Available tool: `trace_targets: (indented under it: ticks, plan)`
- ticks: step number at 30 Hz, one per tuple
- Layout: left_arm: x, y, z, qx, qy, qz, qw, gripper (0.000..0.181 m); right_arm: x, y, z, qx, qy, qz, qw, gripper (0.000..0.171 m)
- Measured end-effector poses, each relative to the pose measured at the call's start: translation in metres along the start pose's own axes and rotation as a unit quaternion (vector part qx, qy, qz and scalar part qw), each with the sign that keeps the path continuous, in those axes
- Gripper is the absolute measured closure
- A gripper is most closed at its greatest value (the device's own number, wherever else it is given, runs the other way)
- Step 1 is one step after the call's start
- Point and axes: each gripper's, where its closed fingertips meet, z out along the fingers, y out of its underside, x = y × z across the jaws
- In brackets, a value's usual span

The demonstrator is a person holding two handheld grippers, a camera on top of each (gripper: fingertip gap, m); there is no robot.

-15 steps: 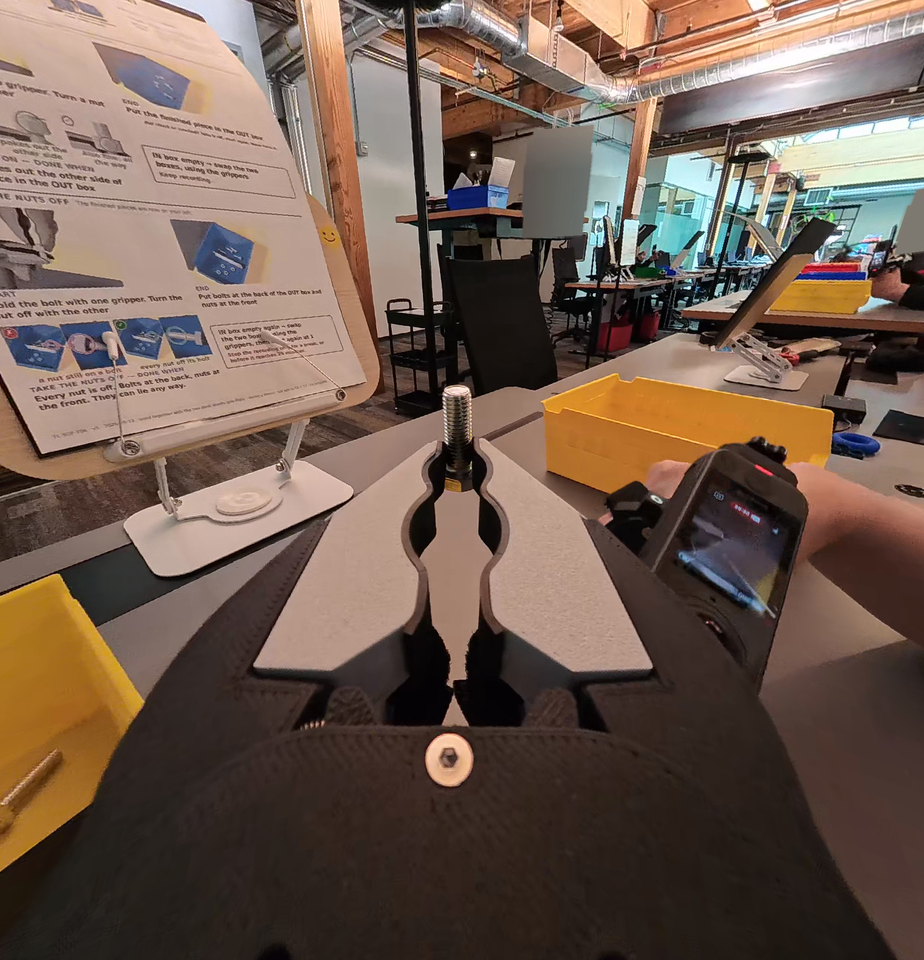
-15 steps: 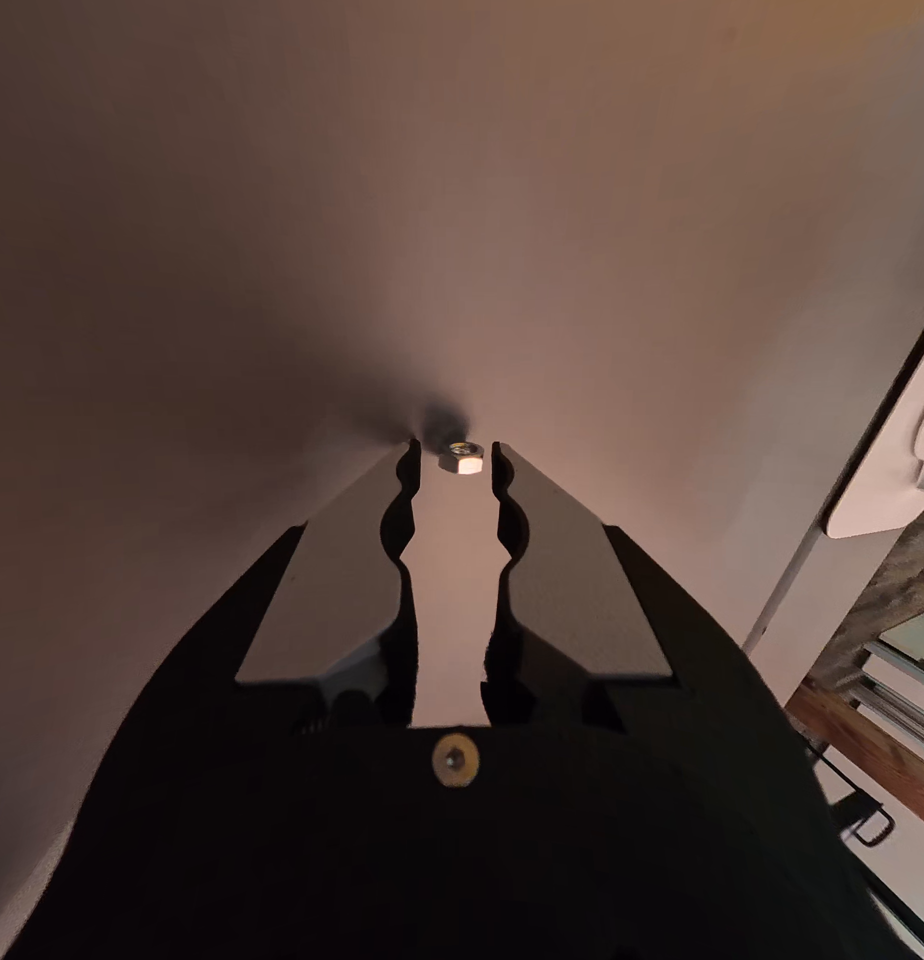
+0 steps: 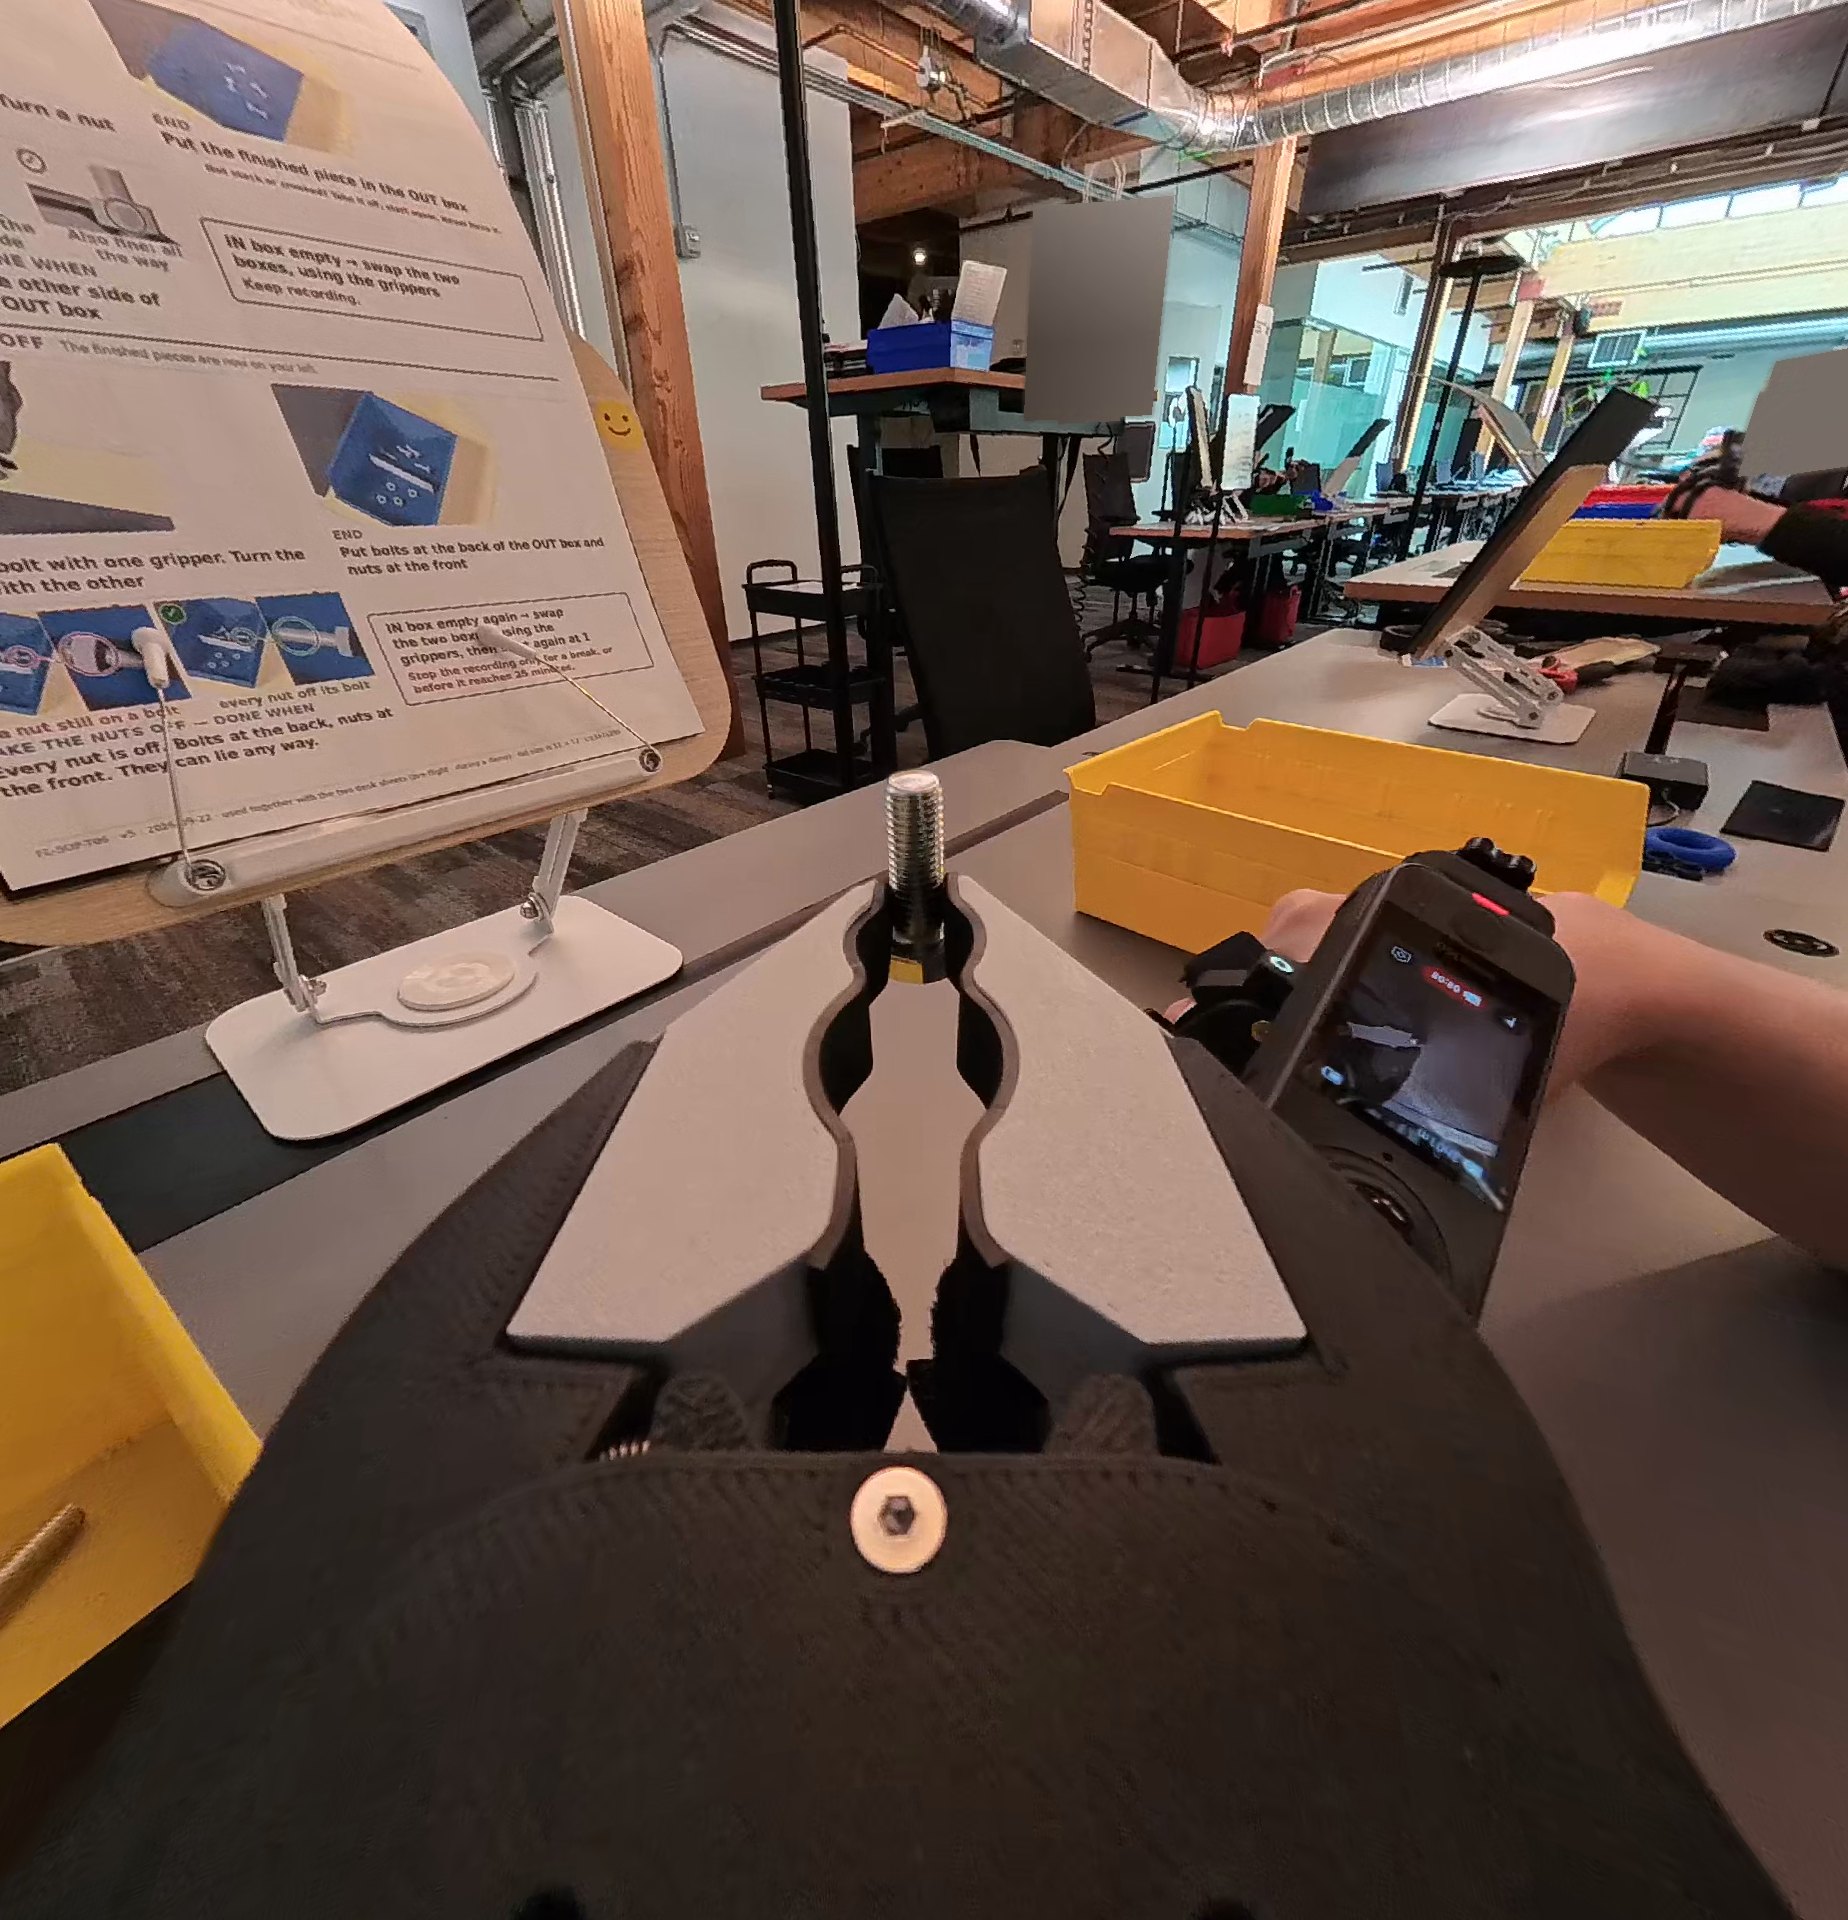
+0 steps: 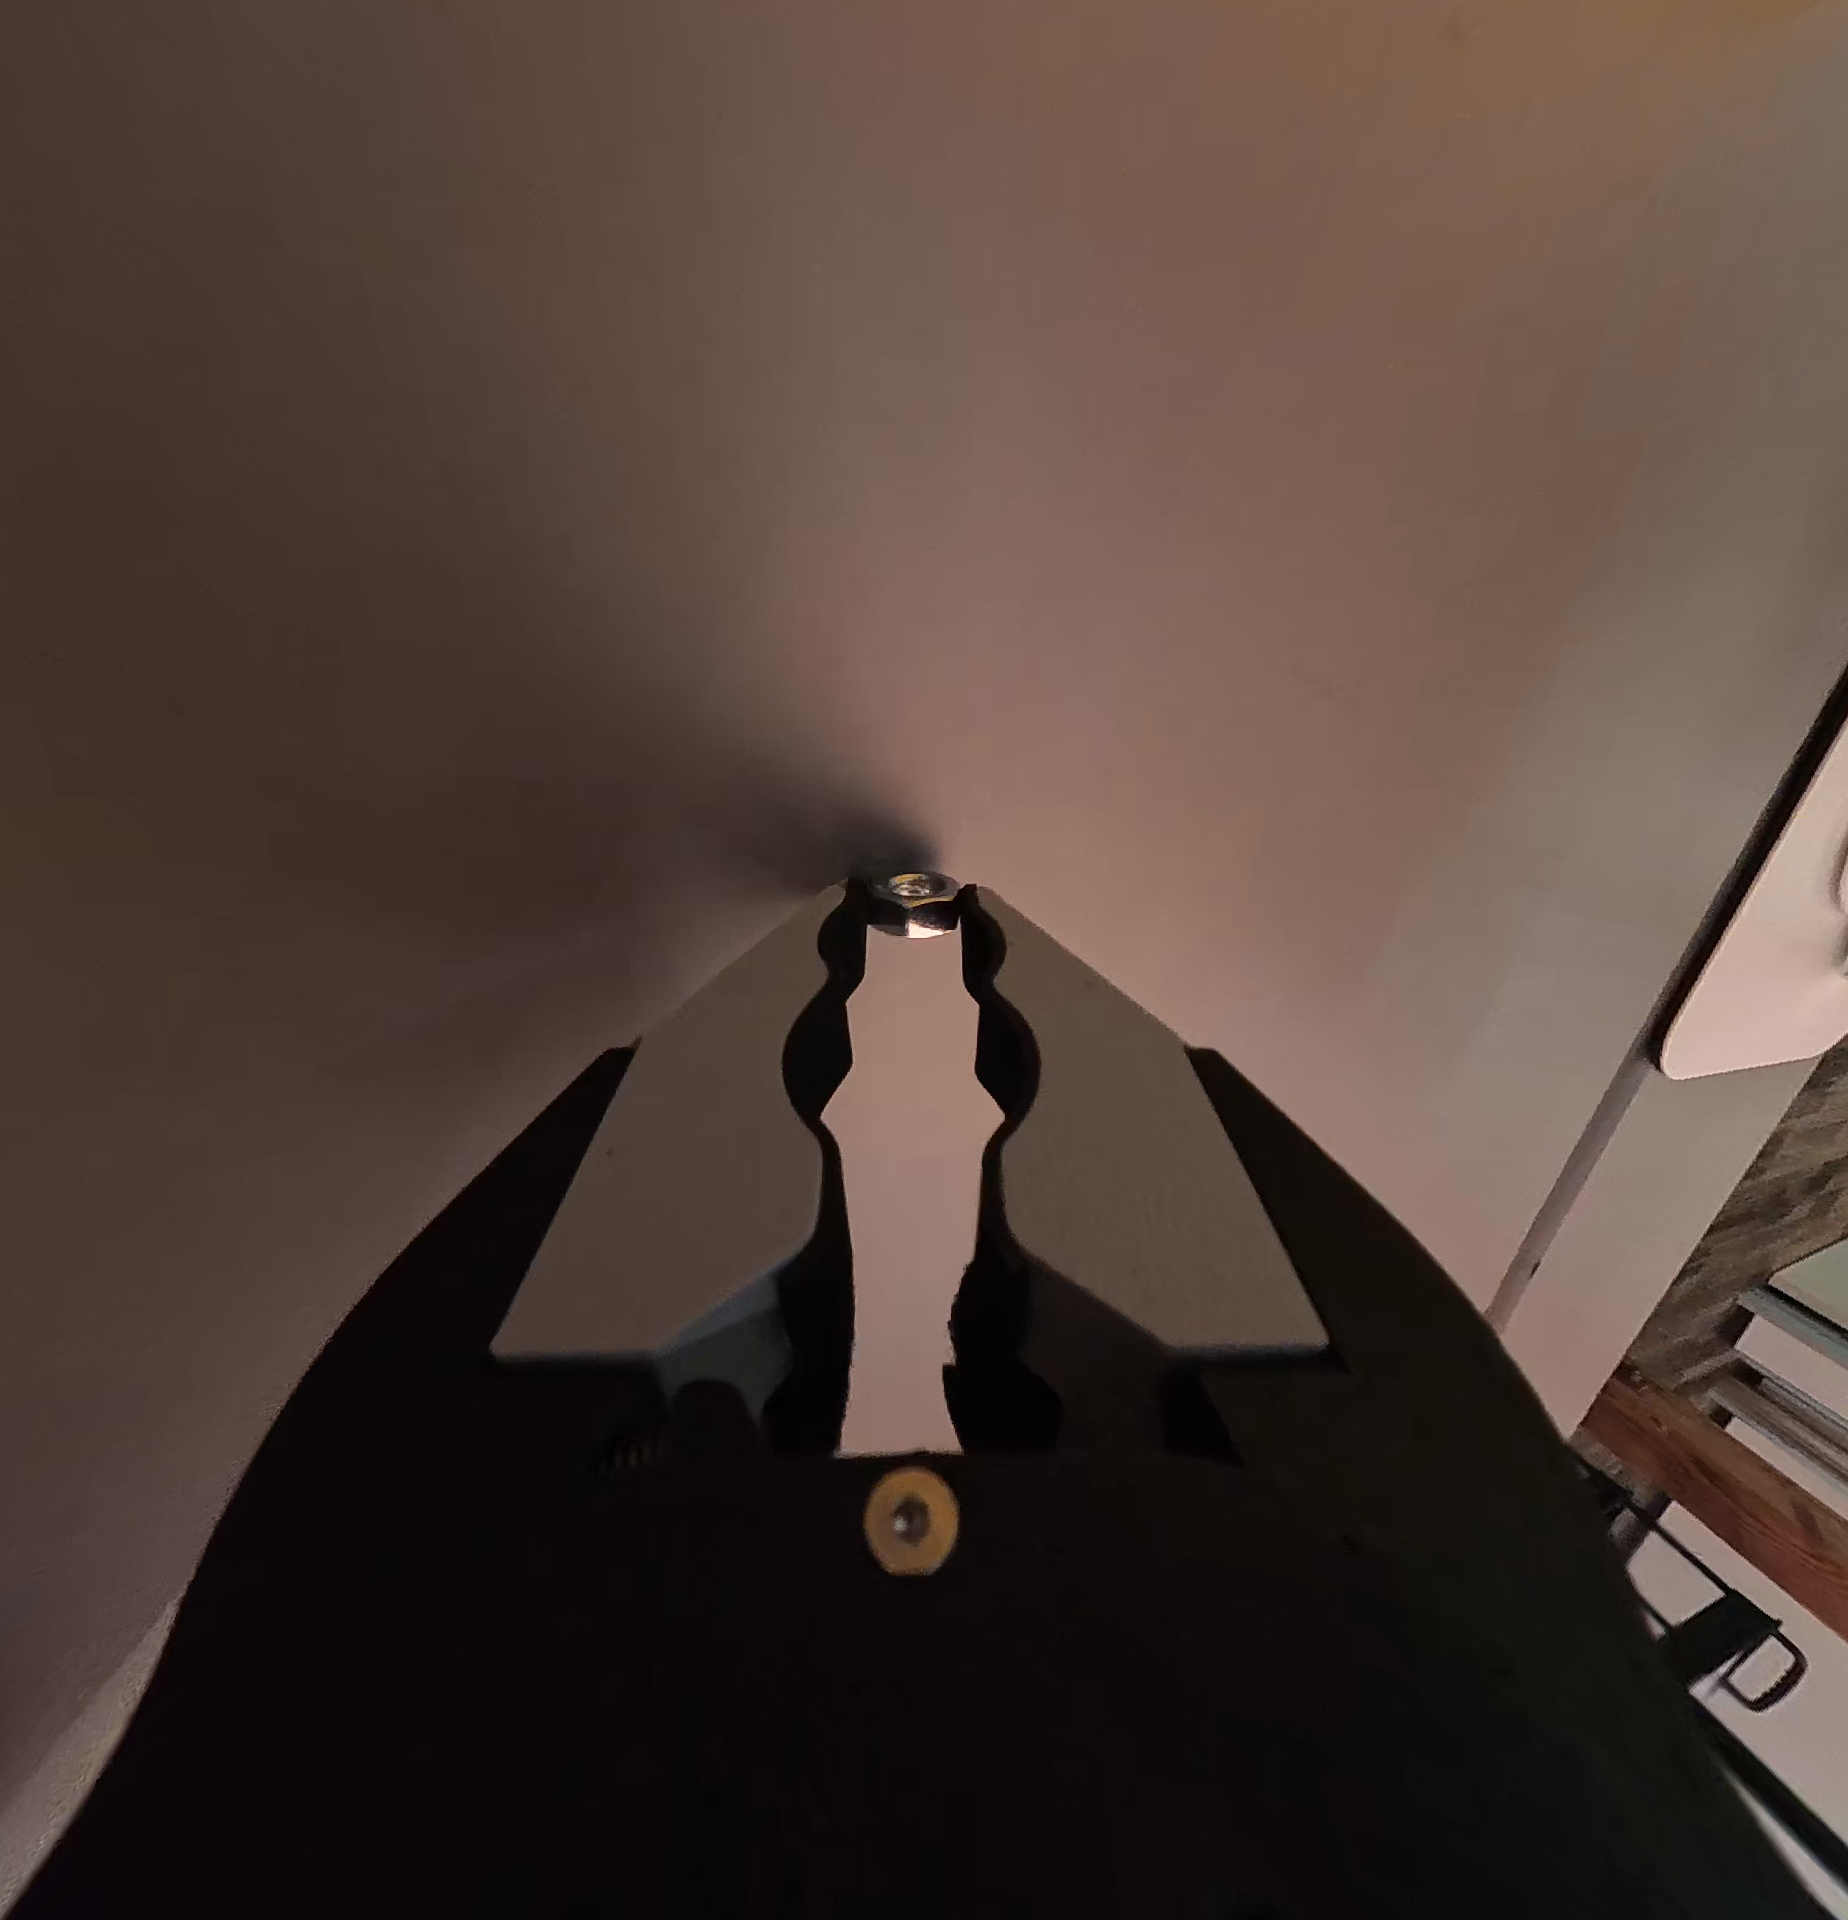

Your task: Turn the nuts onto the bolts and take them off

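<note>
Beside the left claw (image 3: 914, 914), yellow bin (image 3: 26, 1351) holds 1 brass bolt (image 3: 16, 1579).

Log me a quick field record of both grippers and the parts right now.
left gripper: shut on bolt, threaded end pointing up past the fingertips
right gripper: fingertips closed on nut against the tabletop
nut on bolt: not yet
yellow bin: on the table, right of the bolt
brass bolt: lying in the near-left yellow bin

Upright steel bolt (image 3: 914, 831); hex nut (image 4: 913, 914) flat.
</note>
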Motion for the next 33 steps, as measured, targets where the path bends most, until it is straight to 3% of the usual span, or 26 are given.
trace_targets:
  ticks: [5, 9, 11, 13, 16, 19, 27, 33]
  plan:
    - [-0.004, 0.003, 0.0, -0.003, -0.002, -0.017, 1.0, 0.174, 0.006, -0.003, -0.016, 0.043, 0.005, -0.015, 0.999, 0.154]
    - [-0.005, 0.008, 0.002, -0.006, 0.008, -0.038, 0.999, 0.174, 0.01, -0.033, -0.085, 0.237, -0.012, -0.01, 0.971, 0.155]
    - [-0.003, 0.012, 0.005, -0.012, 0.012, -0.034, 0.999, 0.174, 0.015, -0.048, -0.136, 0.369, -0.014, -0.001, 0.929, 0.154]
    - [0.001, 0.016, 0.008, -0.016, 0.017, -0.026, 0.999, 0.174, 0.028, -0.057, -0.189, 0.502, -0.014, 0.038, 0.864, 0.154]
    - [0.012, 0.024, 0.014, -0.023, 0.034, -0.026, 0.999, 0.174, 0.061, -0.049, -0.234, 0.626, -0.026, 0.144, 0.766, 0.155]
    - [0.028, 0.029, 0.019, -0.031, 0.061, -0.017, 0.998, 0.174, 0.077, -0.041, -0.229, 0.646, -0.062, 0.21, 0.732, 0.155]
    - [0.057, 0.029, 0.021, -0.027, 0.123, -0.004, 0.992, 0.174, 0.064, -0.047, -0.195, 0.622, -0.13, 0.191, 0.748, 0.155]
    - [0.07, 0.02, 0.017, -0.01, 0.164, -0.013, 0.986, 0.174, 0.052, -0.04, -0.203, 0.639, -0.182, 0.16, 0.73, 0.155]
